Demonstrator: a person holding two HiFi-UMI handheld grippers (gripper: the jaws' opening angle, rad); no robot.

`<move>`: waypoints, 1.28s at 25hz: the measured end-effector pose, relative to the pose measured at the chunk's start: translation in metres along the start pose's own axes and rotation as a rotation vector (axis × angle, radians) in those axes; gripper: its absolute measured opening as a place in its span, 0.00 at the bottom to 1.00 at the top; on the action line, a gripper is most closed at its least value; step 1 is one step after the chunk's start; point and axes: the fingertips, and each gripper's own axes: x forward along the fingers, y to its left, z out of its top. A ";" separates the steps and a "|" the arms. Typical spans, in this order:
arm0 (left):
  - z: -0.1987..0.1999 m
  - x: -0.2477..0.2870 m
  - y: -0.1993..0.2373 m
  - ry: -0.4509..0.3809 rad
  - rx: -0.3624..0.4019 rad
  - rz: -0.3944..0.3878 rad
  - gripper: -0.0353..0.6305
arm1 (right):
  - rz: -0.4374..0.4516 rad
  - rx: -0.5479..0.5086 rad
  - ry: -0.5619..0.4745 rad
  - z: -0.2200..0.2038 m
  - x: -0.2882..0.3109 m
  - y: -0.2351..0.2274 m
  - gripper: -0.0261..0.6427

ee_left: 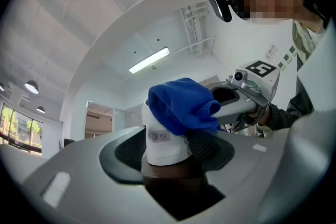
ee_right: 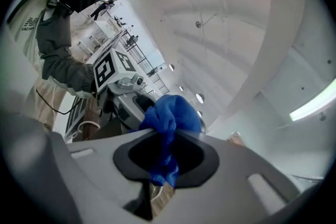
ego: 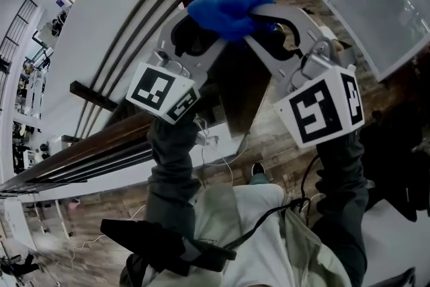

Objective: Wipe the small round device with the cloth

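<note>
The left gripper's (ee_left: 170, 149) jaws stand apart around the small white round device (ee_left: 157, 139). A push from the blue fuzzy cloth (ee_right: 173, 113), clamped in the right gripper (ee_right: 167, 152), could topple it.

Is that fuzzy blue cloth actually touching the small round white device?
Touching. The left gripper view shows the fuzzy blue cloth draped over the top of the small round white device, with no gap.

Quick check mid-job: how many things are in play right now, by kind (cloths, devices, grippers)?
Blue fabric cloth: 1
Small white round device: 1
Grey two-jaw grippers, the left gripper and the right gripper: 2
Total: 4
</note>
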 end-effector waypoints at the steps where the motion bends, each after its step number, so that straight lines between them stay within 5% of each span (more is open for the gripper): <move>1: 0.000 0.000 -0.001 0.002 0.000 -0.002 0.43 | -0.025 -0.007 -0.053 0.004 -0.005 -0.004 0.14; 3: 0.001 0.000 -0.003 0.004 0.002 -0.003 0.43 | -0.101 0.022 -0.151 0.009 -0.021 -0.029 0.14; 6: 0.005 -0.001 -0.002 -0.006 0.005 0.006 0.43 | -0.228 0.257 -0.143 -0.023 -0.042 -0.083 0.14; 9: 0.006 -0.001 0.000 -0.018 0.003 0.022 0.43 | -0.255 0.314 -0.174 -0.039 -0.031 -0.121 0.14; 19: 0.010 -0.002 -0.001 -0.028 0.008 0.031 0.43 | -0.079 0.311 -0.234 -0.045 0.001 -0.059 0.14; 26: 0.006 -0.001 0.000 -0.031 0.010 0.026 0.43 | -0.001 0.141 -0.201 -0.045 -0.008 -0.021 0.14; 32: 0.004 -0.001 0.001 -0.034 0.010 0.027 0.43 | -0.027 0.021 -0.211 -0.028 -0.013 -0.018 0.14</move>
